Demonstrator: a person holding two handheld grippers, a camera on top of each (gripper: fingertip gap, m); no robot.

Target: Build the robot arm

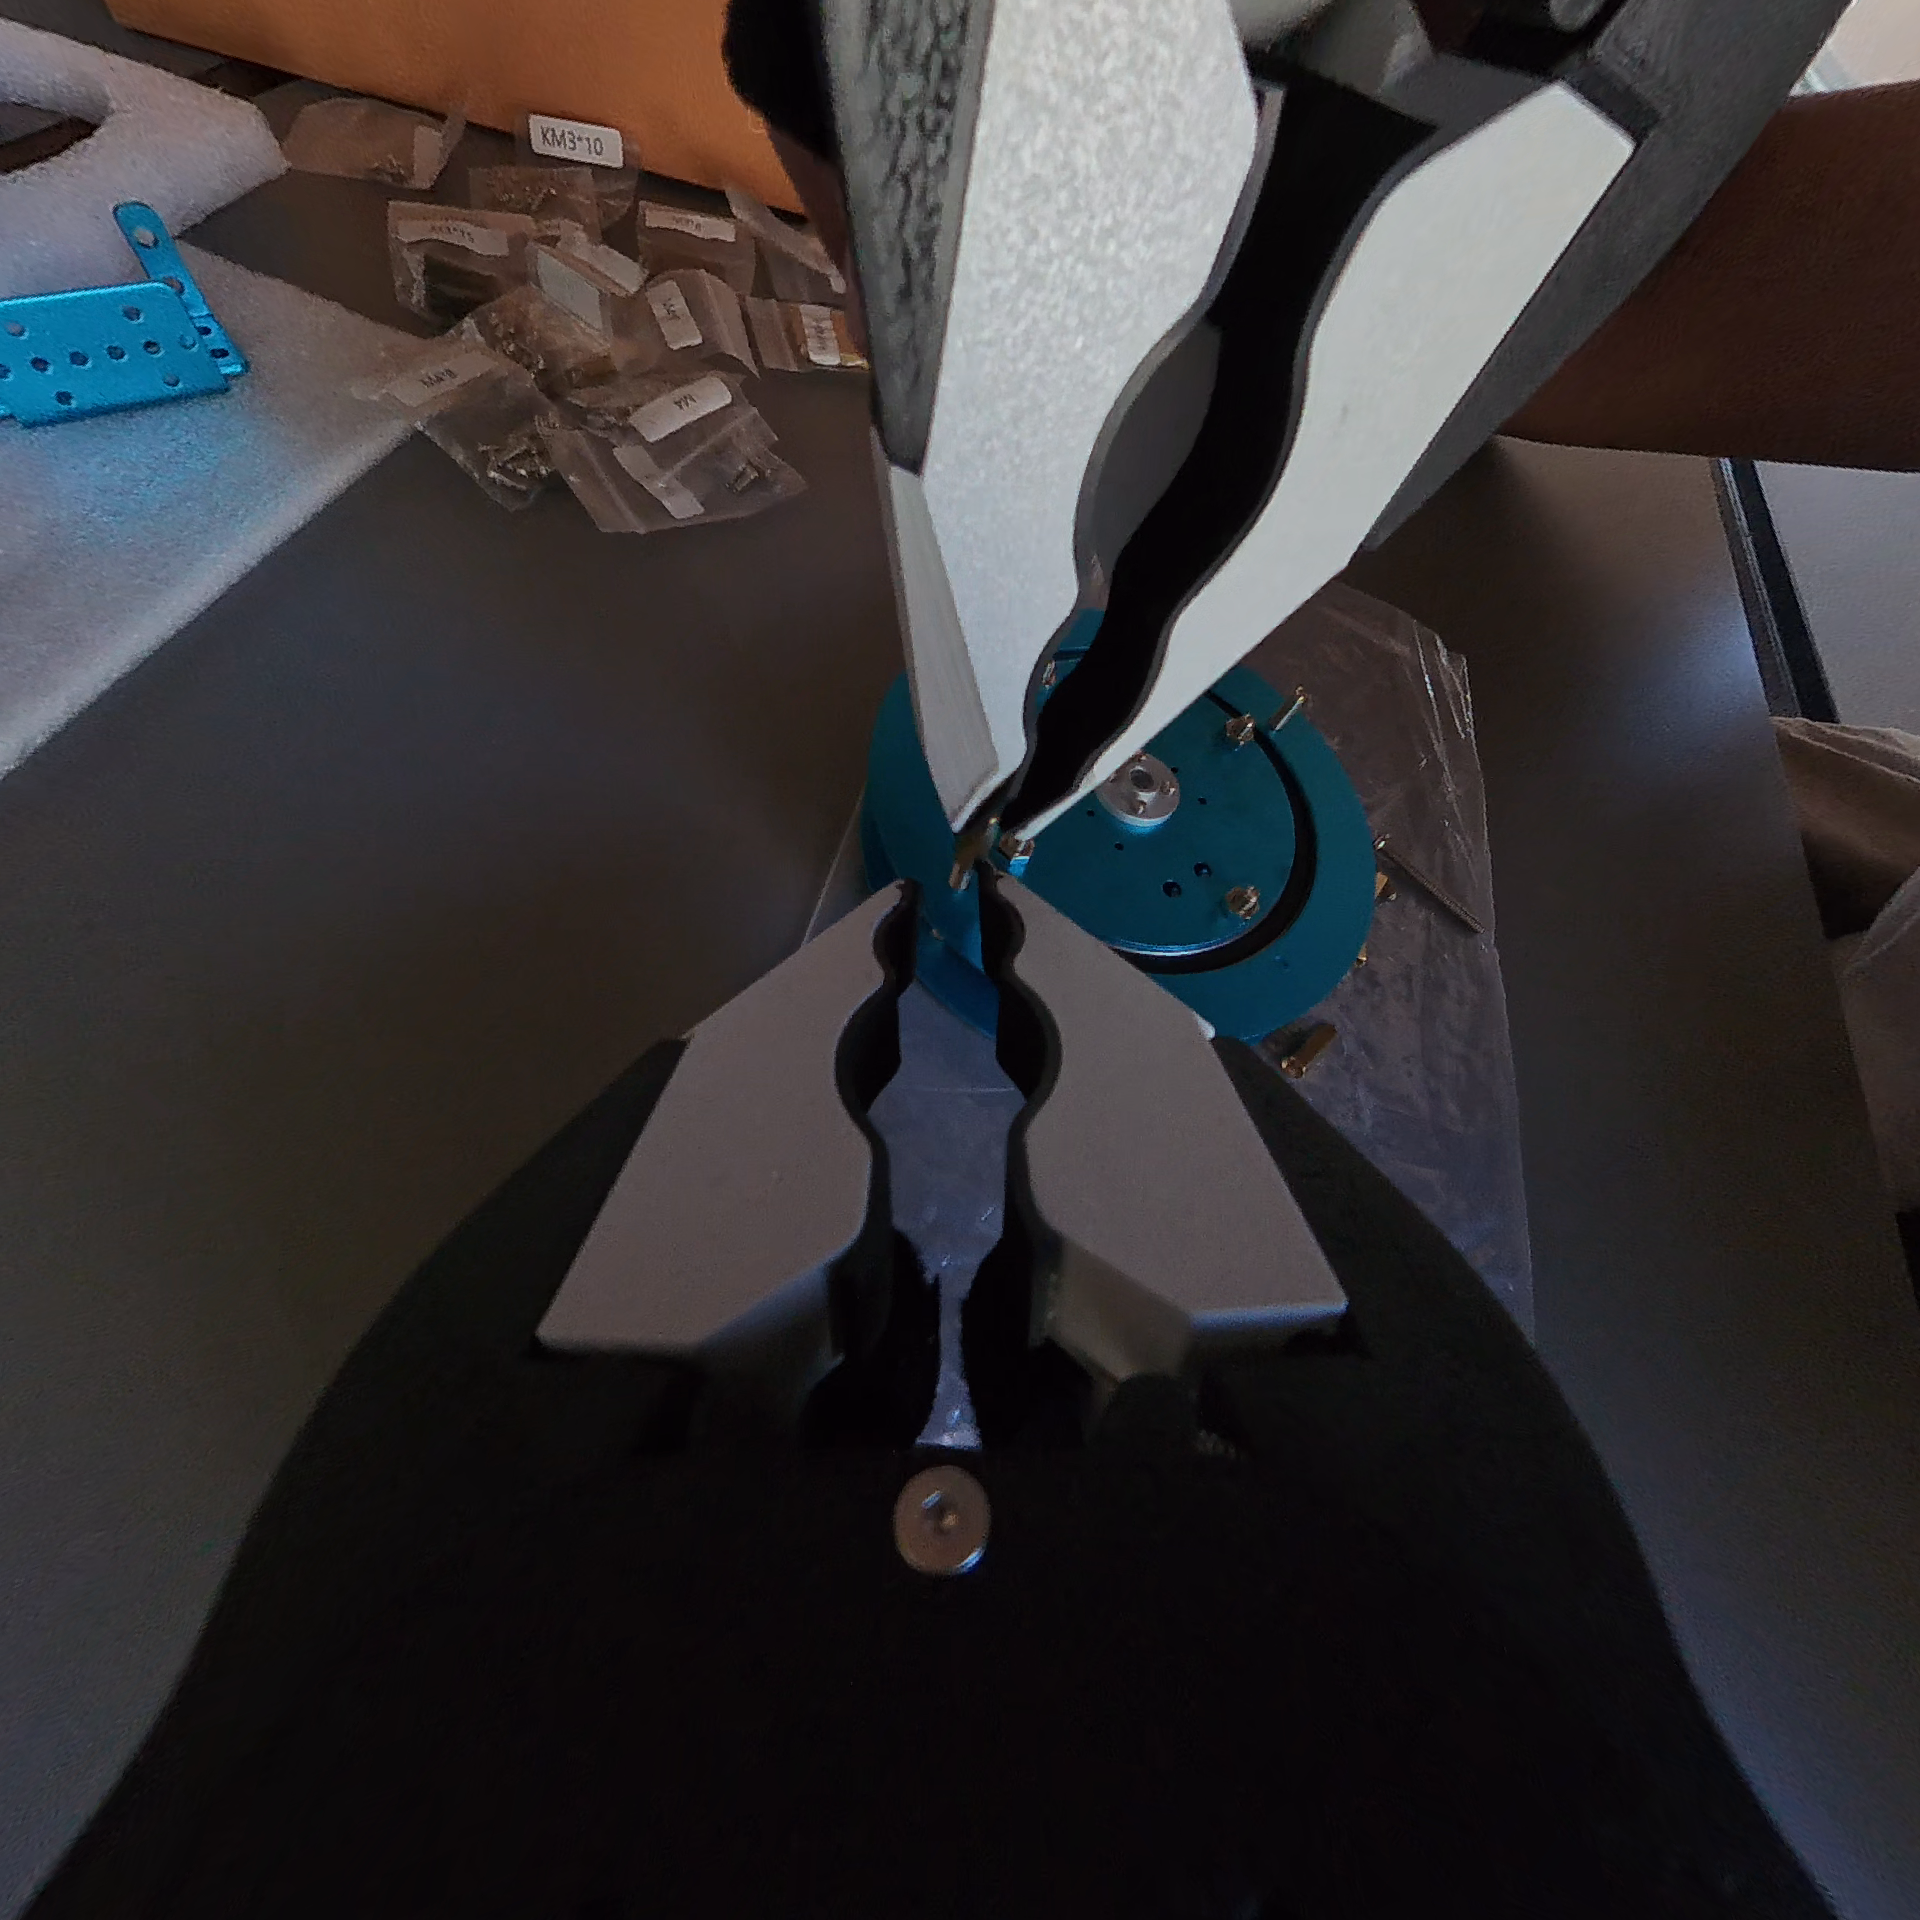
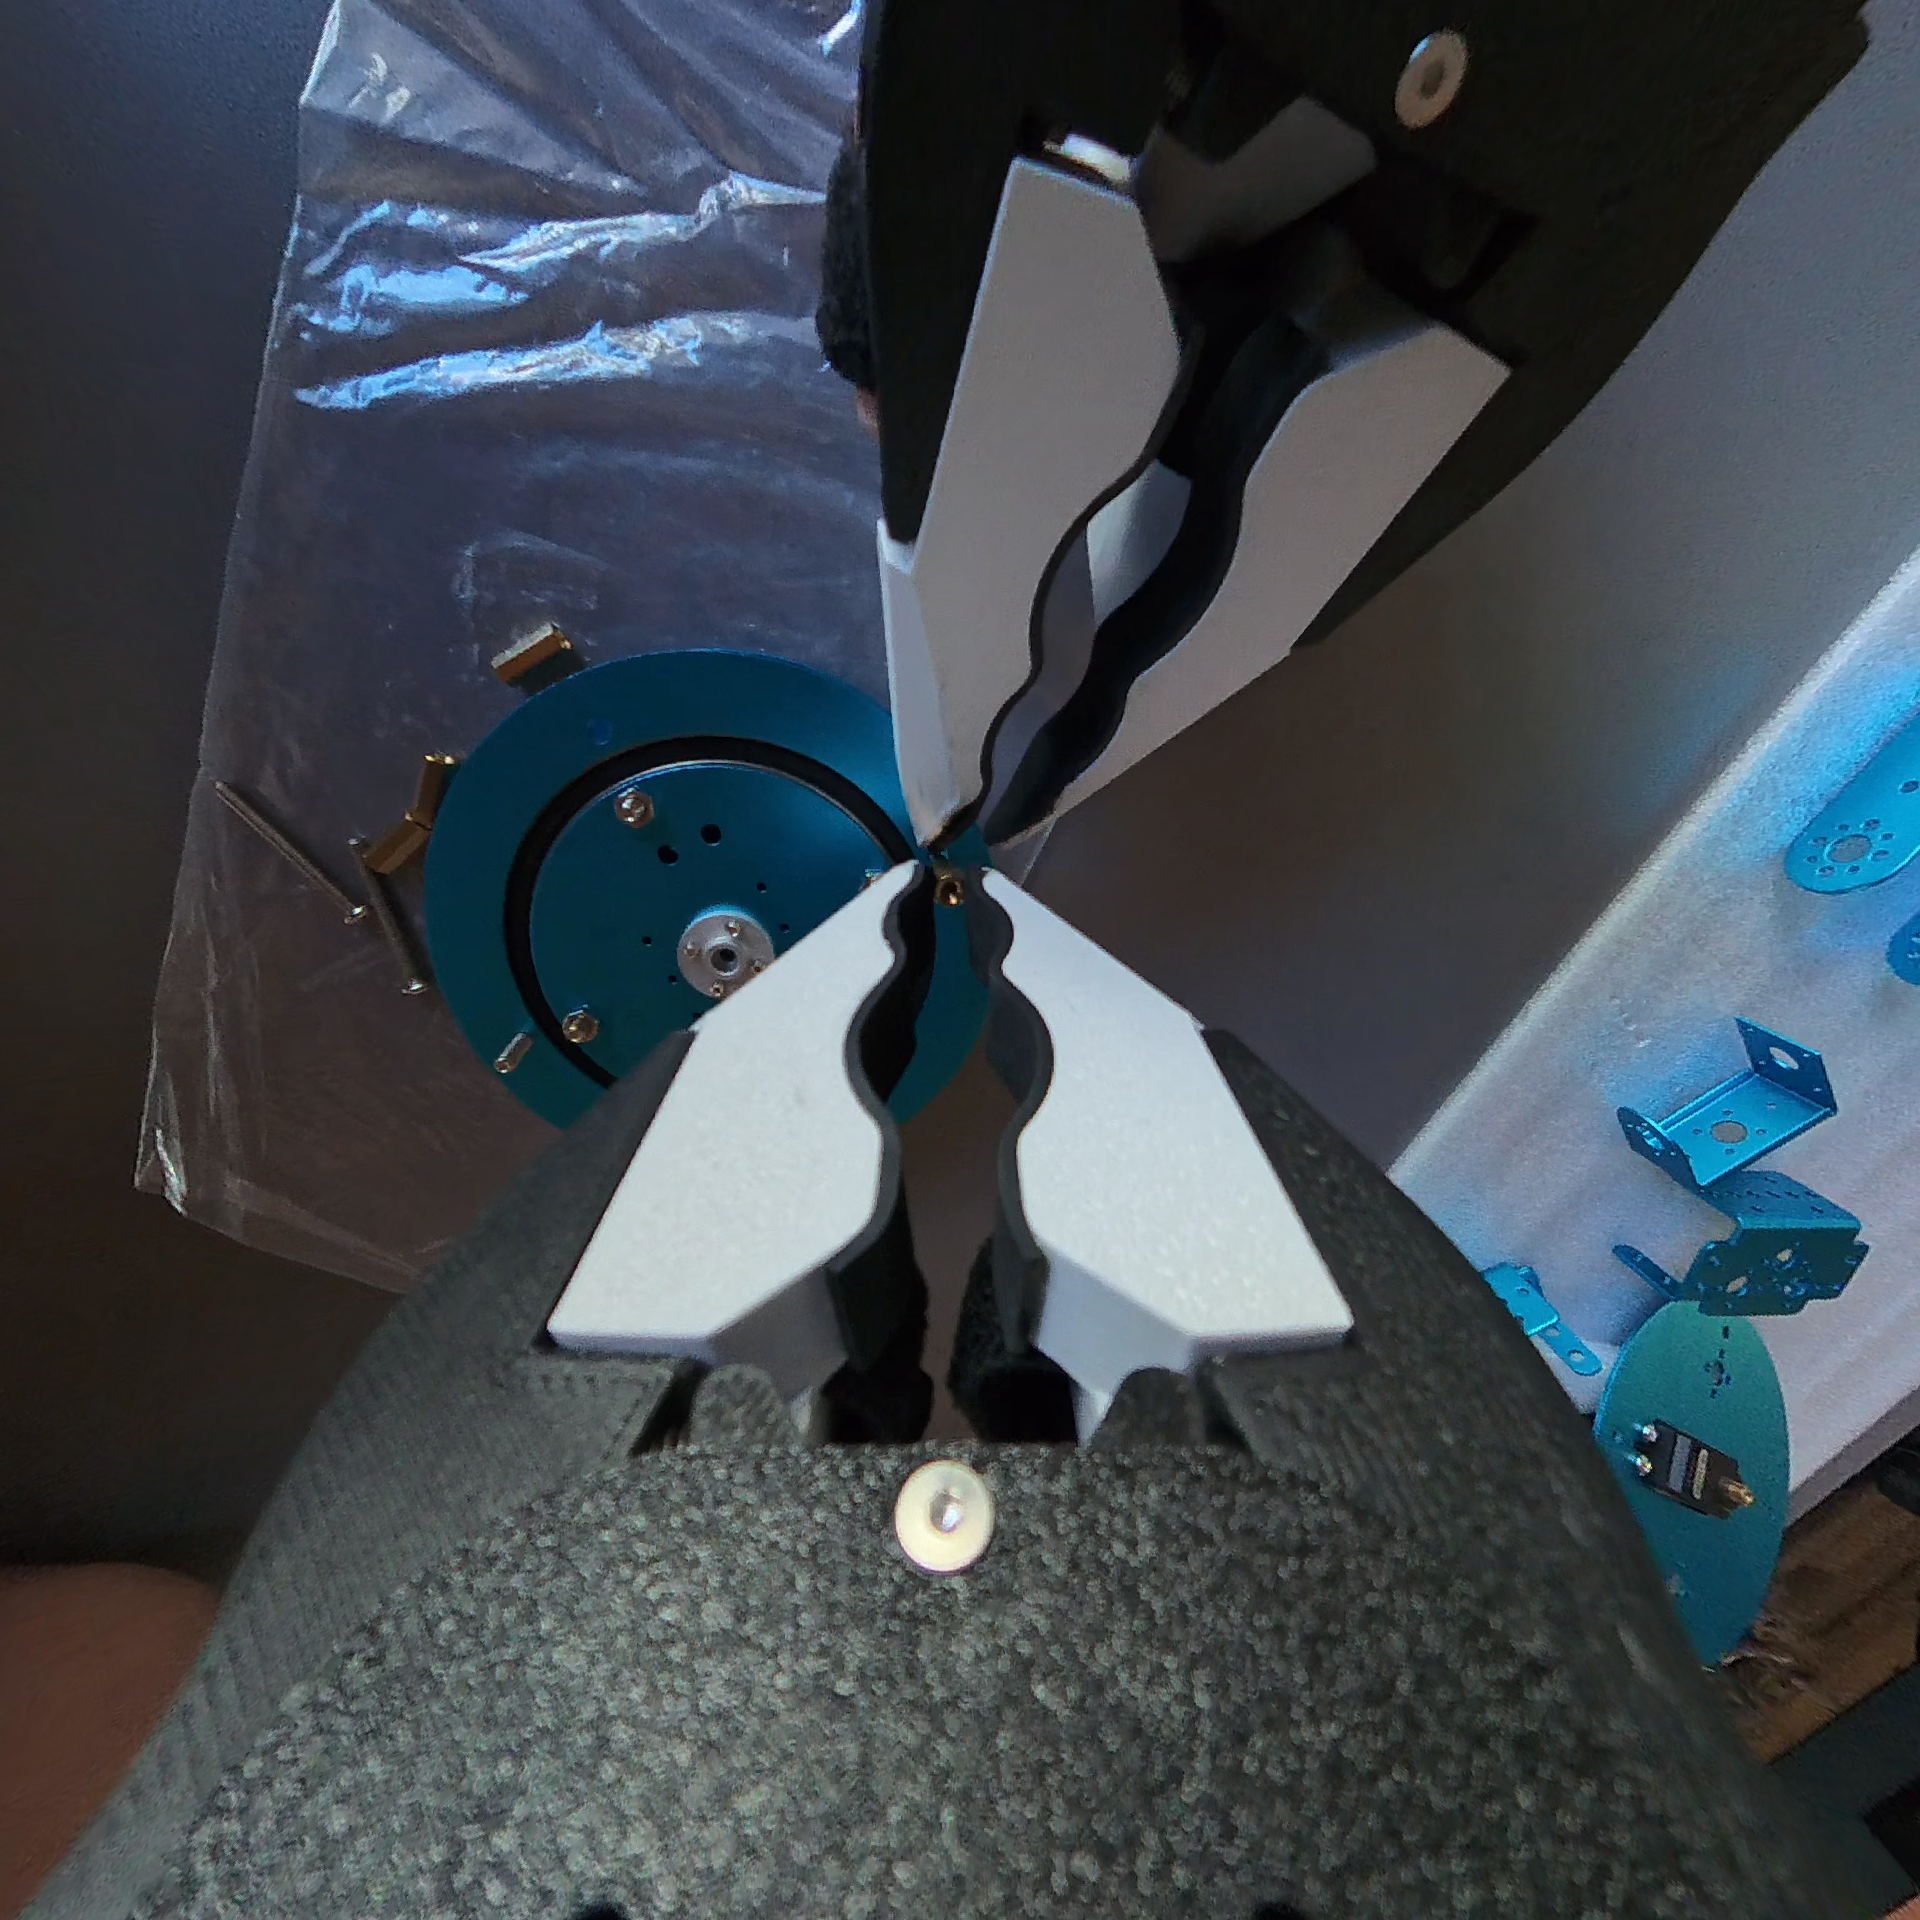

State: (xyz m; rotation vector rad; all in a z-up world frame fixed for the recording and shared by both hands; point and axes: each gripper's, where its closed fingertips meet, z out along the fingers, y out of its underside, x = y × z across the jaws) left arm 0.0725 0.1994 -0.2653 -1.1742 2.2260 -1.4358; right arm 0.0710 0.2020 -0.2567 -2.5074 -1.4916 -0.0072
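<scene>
A round blue turntable disc (image 1: 1340,862) (image 2: 468,904) with a silver hub (image 2: 724,954) lies on a clear plastic bag (image 2: 520,416). My left gripper (image 1: 956,885) is closed on the disc's near rim; in the right wrist view it (image 2: 943,831) comes down from the top with its tips together at that rim. My right gripper (image 2: 951,873) pinches a small brass standoff (image 2: 945,885) (image 1: 968,857) that stands on the disc right by the left tips. In the left wrist view the right gripper (image 1: 1000,826) reaches in from above.
Loose brass standoffs (image 2: 400,842) and long screws (image 2: 384,925) lie beside the disc. Small bags of fasteners (image 1: 582,343), a blue bracket (image 1: 114,353) on white foam, and a cardboard box (image 1: 468,52) lie beyond. More blue brackets (image 2: 1735,1112) and an oval plate with a servo (image 2: 1694,1475) sit at the right. About 20 centimetres separates my left fingertips from the blue bracket (image 1: 114,353).
</scene>
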